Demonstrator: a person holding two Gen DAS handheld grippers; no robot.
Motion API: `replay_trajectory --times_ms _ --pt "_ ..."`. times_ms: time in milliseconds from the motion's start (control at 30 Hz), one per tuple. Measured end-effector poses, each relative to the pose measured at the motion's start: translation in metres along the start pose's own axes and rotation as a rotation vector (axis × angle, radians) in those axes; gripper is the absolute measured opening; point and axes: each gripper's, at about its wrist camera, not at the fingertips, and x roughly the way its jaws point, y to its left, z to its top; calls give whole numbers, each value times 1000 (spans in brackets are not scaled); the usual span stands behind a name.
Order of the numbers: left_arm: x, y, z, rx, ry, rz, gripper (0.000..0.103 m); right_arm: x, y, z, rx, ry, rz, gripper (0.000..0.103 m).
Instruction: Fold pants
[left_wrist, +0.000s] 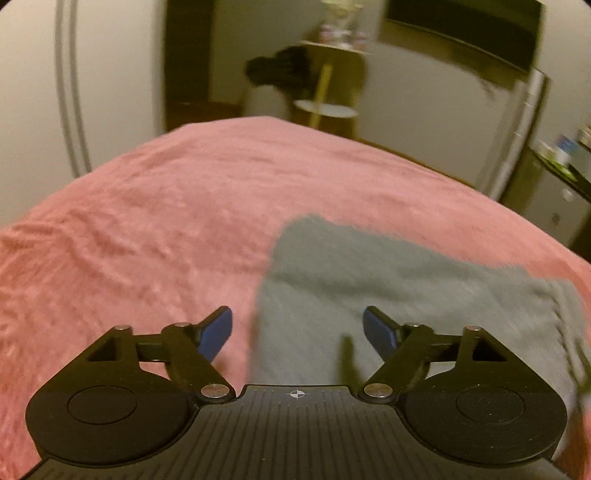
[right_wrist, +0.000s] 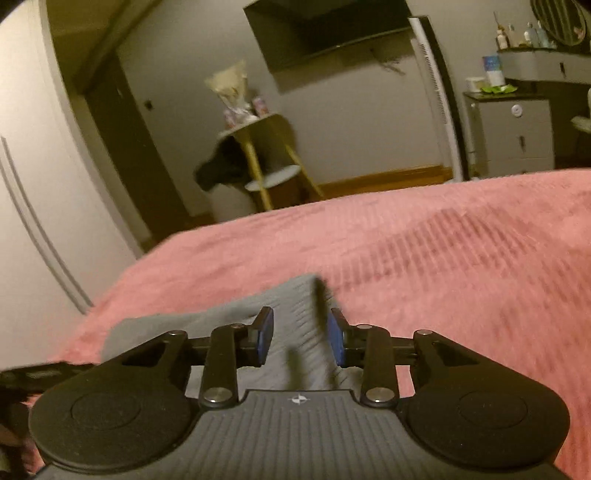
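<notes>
Both cameras ride low over the bed (left_wrist: 166, 206), each looking forward and downward along its own gripper. The left gripper (left_wrist: 297, 328) view sits close above the grey pants (left_wrist: 406, 288), which lie to its right. The right gripper (right_wrist: 300, 336) view looks more level, across the room. Both share the pink cover, the pants, the small side table (right_wrist: 258, 125) and the wall-mounted screen (right_wrist: 325, 33).

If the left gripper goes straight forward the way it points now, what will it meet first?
Most likely the grey pants: the left gripper has open jaws and points down at the cloth lying on the pink blanket. The picture is blurred, so depth is uncertain.
</notes>
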Motion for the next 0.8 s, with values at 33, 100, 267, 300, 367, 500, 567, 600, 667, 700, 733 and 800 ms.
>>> replay_trajectory --times_ms 33,100,267,300,367,500,567,600,667,700,733,800 --pt "-1 -5 -7 20 12 -20 94 -3 1 -6 14 22 26 46" --pt "2 -14 -21 63 47 -29 94 -2 -1 -15 26 56 9 50" --pt "13 -11 -44 121 135 -26 97 8 -23 -25 82 177 -32 50" --pt "9 -7 -42 113 132 -32 97 5 -26 -23 81 180 -12 53" --pt "2 4 -37 76 118 -46 96 1 -33 -16 92 182 18 64" --pt "9 39 -19 -51 129 -63 96 15 -55 -8 171 217 82 87" --pt "23 54 -12 -102 181 -115 96 32 -66 -4 211 272 116 89" --pt "31 58 -9 -114 213 -139 96 44 -72 -3 233 307 137 89" --pt "51 66 -4 -135 269 -180 96 68 -83 -3 288 389 187 89" --pt "59 67 -3 -144 296 -211 96 77 -86 -4 313 412 216 89" --pt "67 67 -1 -150 321 -249 96 84 -88 -3 324 427 248 89" --pt "81 65 3 -143 348 -301 96 100 -90 -3 342 470 307 89"
